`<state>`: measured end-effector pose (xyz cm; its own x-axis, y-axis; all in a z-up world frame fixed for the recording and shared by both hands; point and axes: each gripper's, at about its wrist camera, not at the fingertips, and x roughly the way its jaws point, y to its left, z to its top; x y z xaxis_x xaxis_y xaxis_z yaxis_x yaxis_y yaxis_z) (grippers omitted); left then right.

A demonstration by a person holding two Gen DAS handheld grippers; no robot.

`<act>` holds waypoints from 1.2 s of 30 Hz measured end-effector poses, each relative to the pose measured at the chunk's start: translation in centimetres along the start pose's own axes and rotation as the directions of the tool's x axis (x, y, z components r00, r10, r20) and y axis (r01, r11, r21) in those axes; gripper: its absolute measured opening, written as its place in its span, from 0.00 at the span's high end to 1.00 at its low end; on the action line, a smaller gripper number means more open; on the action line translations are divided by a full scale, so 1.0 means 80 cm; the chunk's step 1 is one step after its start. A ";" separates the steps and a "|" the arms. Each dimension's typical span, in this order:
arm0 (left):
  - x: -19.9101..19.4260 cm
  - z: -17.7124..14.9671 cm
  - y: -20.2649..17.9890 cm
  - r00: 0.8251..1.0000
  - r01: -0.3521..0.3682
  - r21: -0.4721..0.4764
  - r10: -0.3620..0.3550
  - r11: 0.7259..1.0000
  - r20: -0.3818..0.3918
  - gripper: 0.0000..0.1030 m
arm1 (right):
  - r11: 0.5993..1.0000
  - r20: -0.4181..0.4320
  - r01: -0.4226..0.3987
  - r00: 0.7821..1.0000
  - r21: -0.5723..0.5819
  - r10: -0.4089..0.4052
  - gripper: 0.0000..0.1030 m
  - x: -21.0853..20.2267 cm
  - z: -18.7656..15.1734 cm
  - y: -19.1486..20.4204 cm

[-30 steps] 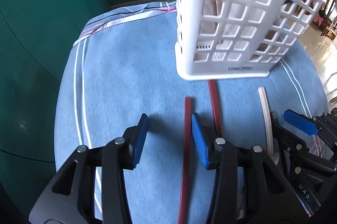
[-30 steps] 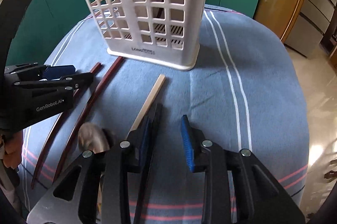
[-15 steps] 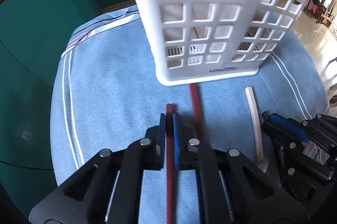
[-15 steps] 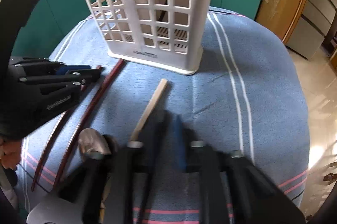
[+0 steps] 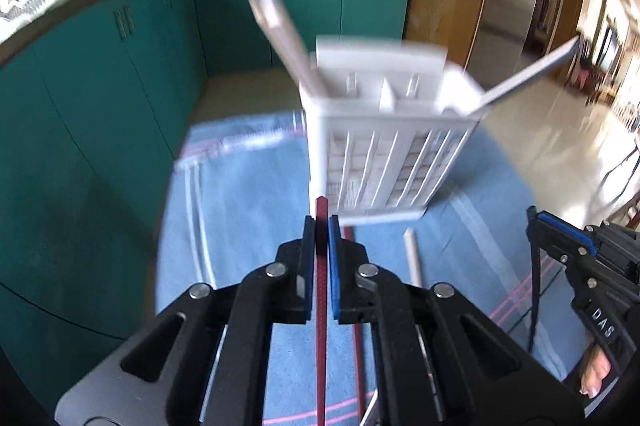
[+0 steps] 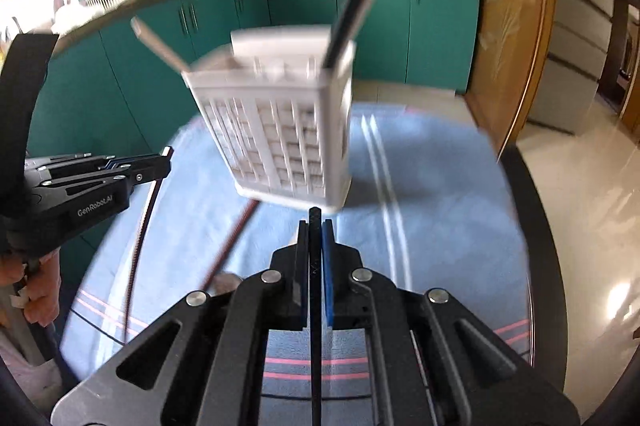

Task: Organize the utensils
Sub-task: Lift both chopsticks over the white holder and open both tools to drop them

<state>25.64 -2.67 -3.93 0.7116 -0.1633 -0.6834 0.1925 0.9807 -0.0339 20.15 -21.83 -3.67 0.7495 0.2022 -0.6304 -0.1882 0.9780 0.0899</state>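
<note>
My left gripper (image 5: pixel 321 226) is shut on a dark red chopstick (image 5: pixel 321 298) and holds it above the blue cloth. My right gripper (image 6: pixel 315 226) is shut on a black chopstick (image 6: pixel 315 306), also lifted. The white slotted utensil basket (image 5: pixel 380 146) stands upright ahead in both views (image 6: pixel 280 138), with a pale stick (image 5: pixel 280 26) and a dark utensil (image 6: pixel 356 6) leaning out of it. A second red chopstick (image 6: pixel 232 246) and a pale chopstick (image 5: pixel 412 254) lie on the cloth in front of the basket. Both views are motion-blurred.
The blue striped cloth (image 6: pixel 420 206) covers a round table. Teal cabinets (image 5: pixel 100 106) curve behind and to the left. Each gripper shows in the other's view, the right one (image 5: pixel 560 230) and the left one (image 6: pixel 160 162). A spoon bowl (image 6: pixel 224 280) lies by my right gripper.
Both grippers closed on chopsticks lying on the cloth, then lifted and pulled back from the basket, tilting the views up. The basket now looks smaller and farther.
</note>
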 end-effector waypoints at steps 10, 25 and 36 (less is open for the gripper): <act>-0.127 0.041 0.014 0.965 0.042 -0.026 -0.034 0.999 0.262 0.94 | 0.998 0.214 -0.049 0.975 -0.032 0.055 0.93 -0.119 0.042 0.006; -0.199 0.172 0.003 0.875 0.057 -0.009 -0.046 0.998 0.481 0.94 | 0.993 0.362 -0.080 0.926 -0.089 0.107 0.93 -0.138 0.212 0.032; -0.091 0.153 0.003 0.924 0.006 -0.059 0.017 0.998 0.382 0.94 | 0.999 0.299 -0.005 0.954 -0.040 0.017 0.93 -0.056 0.199 0.018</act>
<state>28.79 -2.60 9.97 0.9189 -0.1752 -0.3534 0.1567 0.9843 -0.0806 26.63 -20.53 11.56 0.9019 0.2244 -0.3690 -0.2172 0.9742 0.0617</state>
